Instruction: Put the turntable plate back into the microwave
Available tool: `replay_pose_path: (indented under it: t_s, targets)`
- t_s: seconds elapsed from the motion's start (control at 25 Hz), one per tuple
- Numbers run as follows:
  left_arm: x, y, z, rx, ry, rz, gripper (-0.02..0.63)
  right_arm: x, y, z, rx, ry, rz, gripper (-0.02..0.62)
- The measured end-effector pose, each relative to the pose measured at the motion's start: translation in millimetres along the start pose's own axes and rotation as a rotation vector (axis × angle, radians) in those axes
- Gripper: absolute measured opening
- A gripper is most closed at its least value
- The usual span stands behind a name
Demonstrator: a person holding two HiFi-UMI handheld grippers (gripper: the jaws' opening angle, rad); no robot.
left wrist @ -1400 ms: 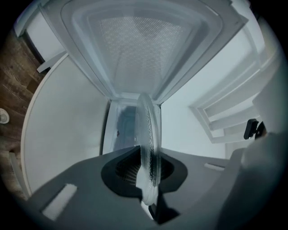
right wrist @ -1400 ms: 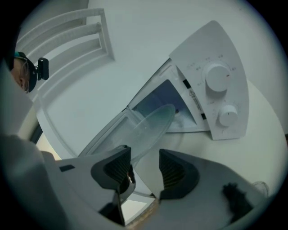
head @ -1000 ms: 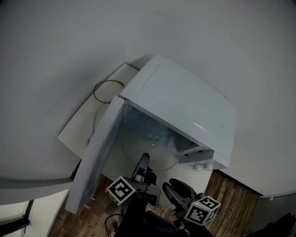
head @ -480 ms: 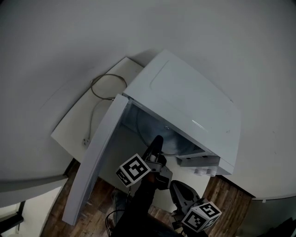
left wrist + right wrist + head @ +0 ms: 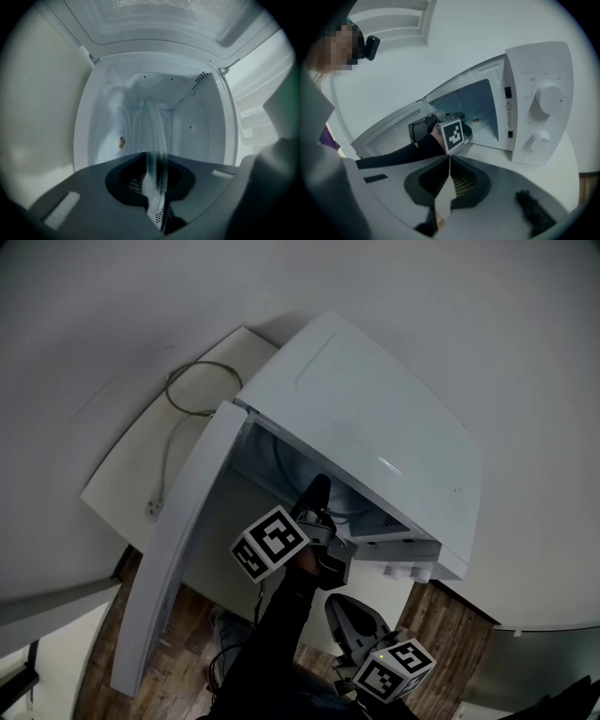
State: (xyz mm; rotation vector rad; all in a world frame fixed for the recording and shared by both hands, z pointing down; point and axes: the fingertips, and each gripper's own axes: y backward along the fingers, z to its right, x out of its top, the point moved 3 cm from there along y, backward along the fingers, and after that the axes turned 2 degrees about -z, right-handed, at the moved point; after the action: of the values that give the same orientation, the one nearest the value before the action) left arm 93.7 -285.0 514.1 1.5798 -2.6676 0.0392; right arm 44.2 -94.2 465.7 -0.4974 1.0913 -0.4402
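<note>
Glass turntable plate [image 5: 153, 126] is clamped at its near rim by the left hand-held gripper [image 5: 156, 161] and is held inside the cavity of the white microwave [image 5: 375, 418], whose door [image 5: 178, 540] is swung open to the left. The right hand-held gripper [image 5: 449, 161] is clenched on nothing, well apart from the microwave on the near side.

Door [image 5: 178, 545] swung wide, the microwave [image 5: 375, 418] stands open at the front. The left tool [image 5: 317, 491] and its upright glass plate [image 5: 154, 136] fill mid-cavity, bare walls [image 5: 105, 126] either side. A cable [image 5: 172, 395] crosses the desk [image 5: 122, 474] behind.
</note>
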Motion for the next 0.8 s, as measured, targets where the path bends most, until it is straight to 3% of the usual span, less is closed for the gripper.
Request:
replay_pose_path:
  t_s: [0.52, 0.8]
  targets:
    - [5, -20, -16, 0.110, 0.000, -0.026, 0.035, -5, -5, -4, 0.030, 0.019, -0.046, 0.014]
    - [4, -22, -19, 0.139, -0.045, -0.036, 0.034, -6, -6, -1, 0.032, 0.019, -0.071, 0.014]
